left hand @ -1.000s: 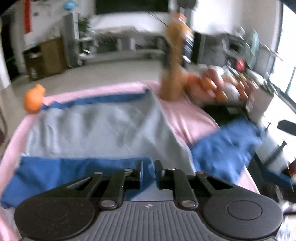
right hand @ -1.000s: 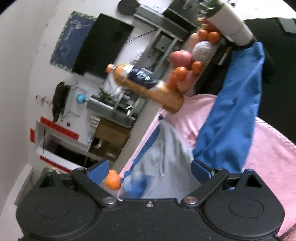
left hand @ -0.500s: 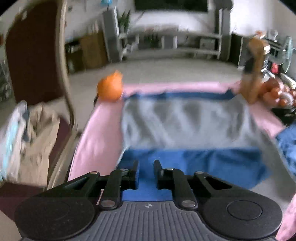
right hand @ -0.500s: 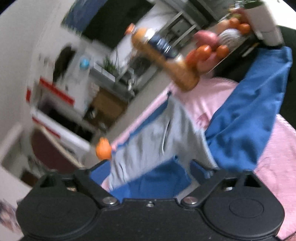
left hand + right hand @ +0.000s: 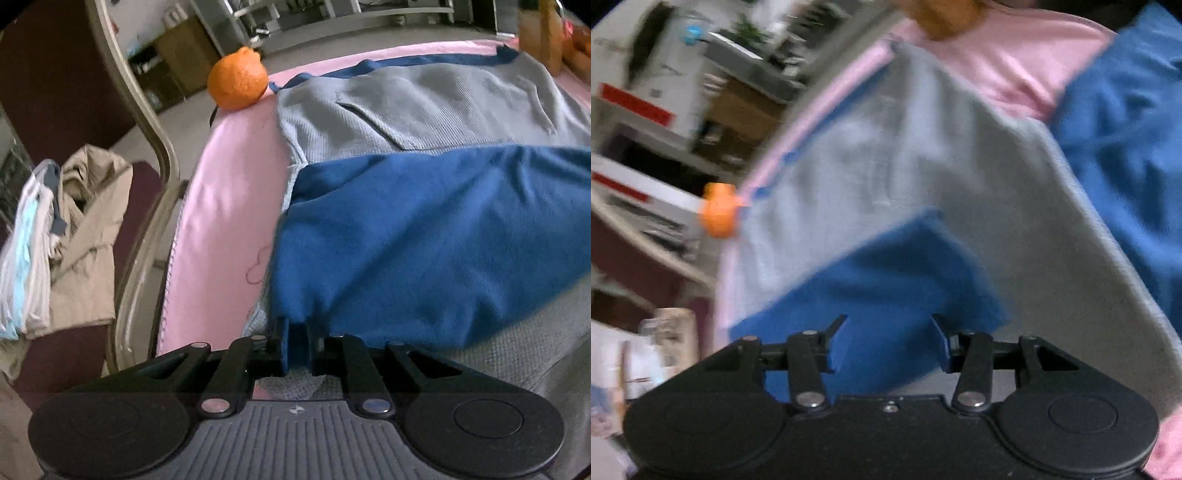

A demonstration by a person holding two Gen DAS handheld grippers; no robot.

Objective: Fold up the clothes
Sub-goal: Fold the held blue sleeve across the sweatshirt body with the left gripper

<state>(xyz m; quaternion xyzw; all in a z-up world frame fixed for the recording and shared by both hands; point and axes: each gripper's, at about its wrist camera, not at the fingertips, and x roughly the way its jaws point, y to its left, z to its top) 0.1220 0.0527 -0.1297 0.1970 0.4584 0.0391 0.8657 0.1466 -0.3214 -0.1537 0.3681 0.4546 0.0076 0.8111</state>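
The left gripper (image 5: pixel 297 341) pinched the blue sleeve (image 5: pixel 424 240), folded across the grey sweatshirt (image 5: pixel 424 107) on the pink sheet (image 5: pixel 229 192). The right gripper (image 5: pixel 888 341) stood wide, seemingly empty in the blur, above the sleeve.

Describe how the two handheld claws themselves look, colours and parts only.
Both are black plastic. The left claw has a ribbed grey top plate with a small round emblem, two round discs at the sides, black linkage arms with silver pivot pins, and blue-faced fingers. The right claw has a smooth black body, the same discs and pins, and blue finger pads.
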